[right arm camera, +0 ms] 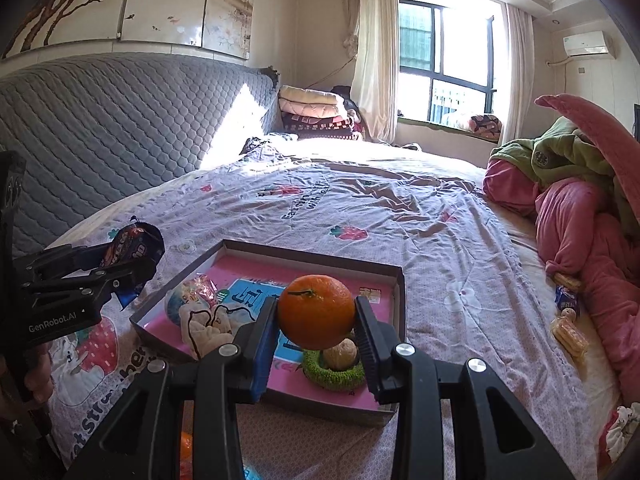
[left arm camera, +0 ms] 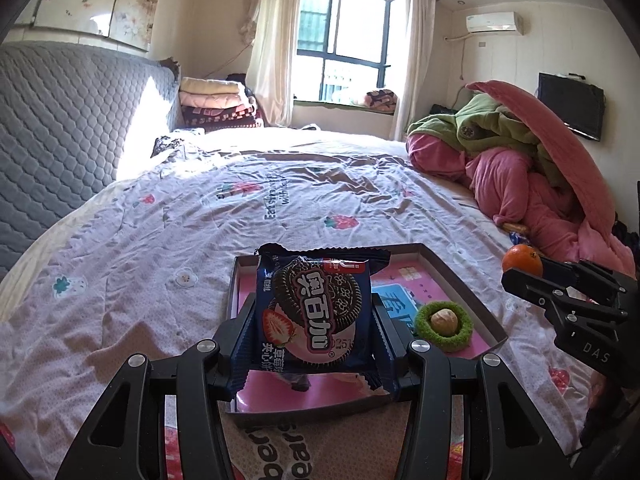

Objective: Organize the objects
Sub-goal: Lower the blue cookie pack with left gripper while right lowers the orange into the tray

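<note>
At centre frame, the left gripper clamps a dark-blue cookie packet printed "奥百加", while the "GenRobot.AI"-marked right gripper pinches a round orange tangerine.

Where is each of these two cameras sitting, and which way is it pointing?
Left wrist: on the left gripper, looking along its fingers across the bed to the window; it grips a cookie packet above the tray; the right gripper shows at right.
Right wrist: on the right gripper, facing the same way; it grips an orange over the tray; the left gripper and part of a hand show at left.
Shared: tray, green ring, window.
</note>
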`<state>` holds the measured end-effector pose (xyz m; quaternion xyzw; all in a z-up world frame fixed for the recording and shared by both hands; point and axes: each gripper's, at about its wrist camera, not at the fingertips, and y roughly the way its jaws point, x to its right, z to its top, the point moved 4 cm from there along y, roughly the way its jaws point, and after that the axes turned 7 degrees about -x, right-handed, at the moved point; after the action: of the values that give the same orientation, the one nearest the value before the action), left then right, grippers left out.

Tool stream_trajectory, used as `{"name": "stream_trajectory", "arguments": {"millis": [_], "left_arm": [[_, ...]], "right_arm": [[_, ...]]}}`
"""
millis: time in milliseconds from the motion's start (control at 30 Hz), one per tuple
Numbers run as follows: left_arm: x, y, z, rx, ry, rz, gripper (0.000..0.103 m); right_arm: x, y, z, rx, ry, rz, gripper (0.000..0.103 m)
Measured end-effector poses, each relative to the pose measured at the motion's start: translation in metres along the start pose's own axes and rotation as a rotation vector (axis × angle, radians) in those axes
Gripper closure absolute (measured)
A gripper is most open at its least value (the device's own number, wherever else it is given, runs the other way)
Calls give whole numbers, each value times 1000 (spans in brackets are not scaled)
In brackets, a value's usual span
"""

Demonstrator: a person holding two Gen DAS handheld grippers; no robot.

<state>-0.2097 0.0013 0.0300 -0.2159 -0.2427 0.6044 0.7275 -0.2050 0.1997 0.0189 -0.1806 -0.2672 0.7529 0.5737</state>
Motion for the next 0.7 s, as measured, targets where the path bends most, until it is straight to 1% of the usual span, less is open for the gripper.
{"name": "stream_trajectory", "arguments": {"millis": [100, 200, 267, 567, 700], "left_arm": [[-7, 4, 3, -1, -19, 7, 50], [-11, 11, 1, -18, -27, 6, 50], [-11, 18, -3, -33, -23, 12, 50], [0, 42, -20, -98, -13, -14, 50], [9, 55, -29, -133, 12, -26, 50]], "right_arm": [[2, 4, 9, 7, -3, -6, 65], [5, 10, 12, 5, 4, -8, 65], [8, 15, 9, -5, 11, -4, 65], [12, 29, -6, -60, 26, 9, 65], [9, 32, -12, -77, 25, 14, 65]]}}
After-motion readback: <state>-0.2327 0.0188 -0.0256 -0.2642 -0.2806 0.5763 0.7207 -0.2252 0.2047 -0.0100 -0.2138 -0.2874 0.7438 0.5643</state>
